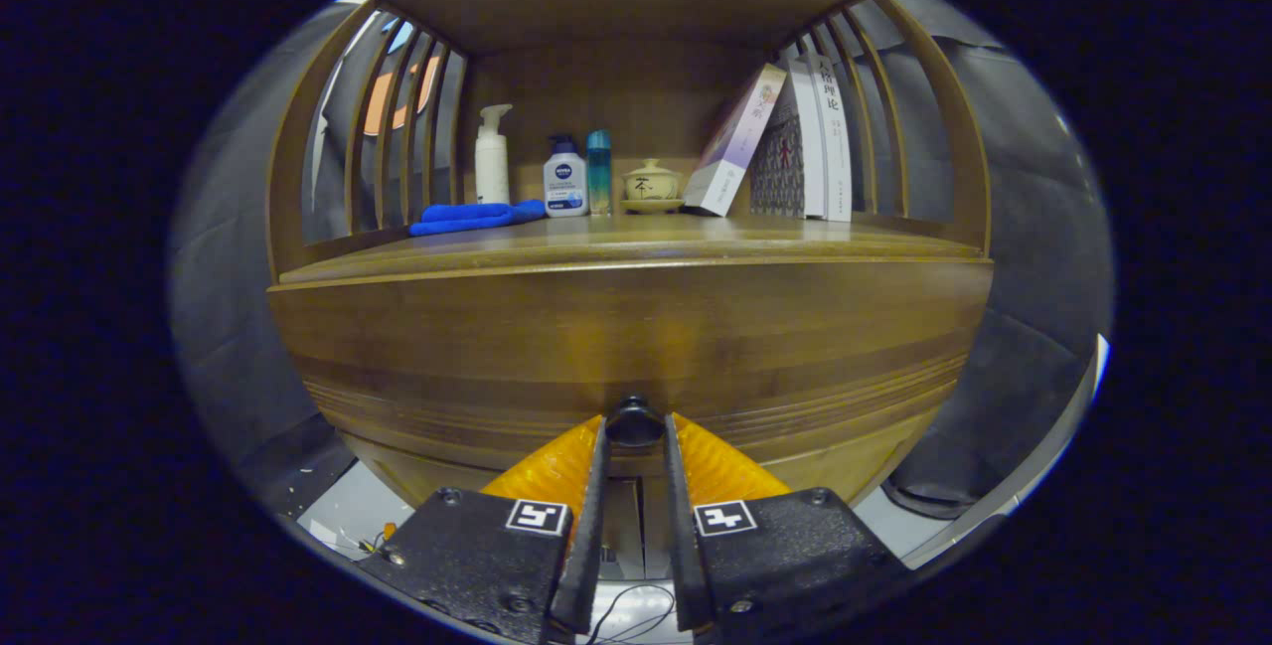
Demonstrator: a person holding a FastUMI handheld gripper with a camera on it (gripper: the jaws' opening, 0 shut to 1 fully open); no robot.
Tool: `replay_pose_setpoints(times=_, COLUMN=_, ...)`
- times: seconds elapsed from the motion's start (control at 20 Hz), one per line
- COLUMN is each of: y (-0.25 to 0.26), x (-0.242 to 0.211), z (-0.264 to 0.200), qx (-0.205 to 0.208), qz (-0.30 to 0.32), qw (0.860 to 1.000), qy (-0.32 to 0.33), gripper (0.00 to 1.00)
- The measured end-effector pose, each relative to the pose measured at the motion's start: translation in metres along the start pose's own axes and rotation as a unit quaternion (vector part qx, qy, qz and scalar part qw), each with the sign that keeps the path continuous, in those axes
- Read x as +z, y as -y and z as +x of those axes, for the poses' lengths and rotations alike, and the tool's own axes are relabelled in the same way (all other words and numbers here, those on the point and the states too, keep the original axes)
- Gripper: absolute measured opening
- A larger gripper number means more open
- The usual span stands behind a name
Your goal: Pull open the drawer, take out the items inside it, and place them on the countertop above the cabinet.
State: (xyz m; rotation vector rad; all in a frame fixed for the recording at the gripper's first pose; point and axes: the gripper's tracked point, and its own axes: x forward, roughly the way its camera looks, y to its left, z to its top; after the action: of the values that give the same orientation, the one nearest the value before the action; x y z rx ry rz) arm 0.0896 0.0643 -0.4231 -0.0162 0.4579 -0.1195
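Wooden cabinet [636, 327] takes up most of what I see, its dark brown drawer front [636, 367] straight ahead of the hand-held gripper [634, 431] and running wide to both sides. Above the front lies the surface [636, 236], a polished countertop set inside an open niche with slatted sides. From here I cannot see into the drawer; the front looks flush with the cabinet.

Beyond the fingers and up to the right, a row of books [810, 143] stands at the back of the surface, with one pale book [733, 143] leaning against them. To the left, a folded blue cloth [477, 217] lies flat on the surface. Behind it stands a white pump bottle [491, 156], then a shorter white bottle with a blue cap [564, 178], then a slim teal bottle [598, 173] just beside it. A small lidded ceramic cup [651, 184] sits between the teal bottle and the leaning book.

Smallest of all, the dark round drawer knob [634, 418] sits right between my fingertips. The hand-held gripper is nearly closed, both fingers pressing the knob's sides.
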Motion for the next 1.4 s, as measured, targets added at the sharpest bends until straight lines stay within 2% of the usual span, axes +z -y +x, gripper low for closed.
replay_pose_setpoints(times=0.2, y=0.003, x=0.001, z=-0.004, qx=-0.009, qz=-0.022, qw=1.0, qy=0.013, gripper=0.39)
replay_pose_setpoints(times=0.35, y=0.003, x=0.002, z=-0.001, qx=-0.001, qz=-0.013, qw=1.0, qy=0.013, gripper=0.45)
replay_pose_setpoints(times=0.6, y=-0.001, x=0.014, z=0.004, qx=0.019, qz=0.0, qw=1.0, qy=0.023, gripper=0.46)
replay_pose_setpoints(times=0.7, y=-0.004, x=0.008, z=0.004, qx=0.024, qz=0.001, qw=1.0, qy=0.014, gripper=0.45)
replay_pose_setpoints(times=0.85, y=-0.003, x=0.008, z=0.004, qx=0.022, qz=0.017, qw=1.0, qy=0.009, gripper=0.29)
replay_pose_setpoints(times=1.05, y=-0.003, x=0.008, z=0.002, qx=0.03, qz=0.018, qw=0.999, qy=-0.005, gripper=0.21)
replay_pose_setpoints(times=1.4, y=0.002, x=-0.002, z=-0.026, qx=0.032, qz=0.007, qw=0.999, qy=-0.004, gripper=0.19)
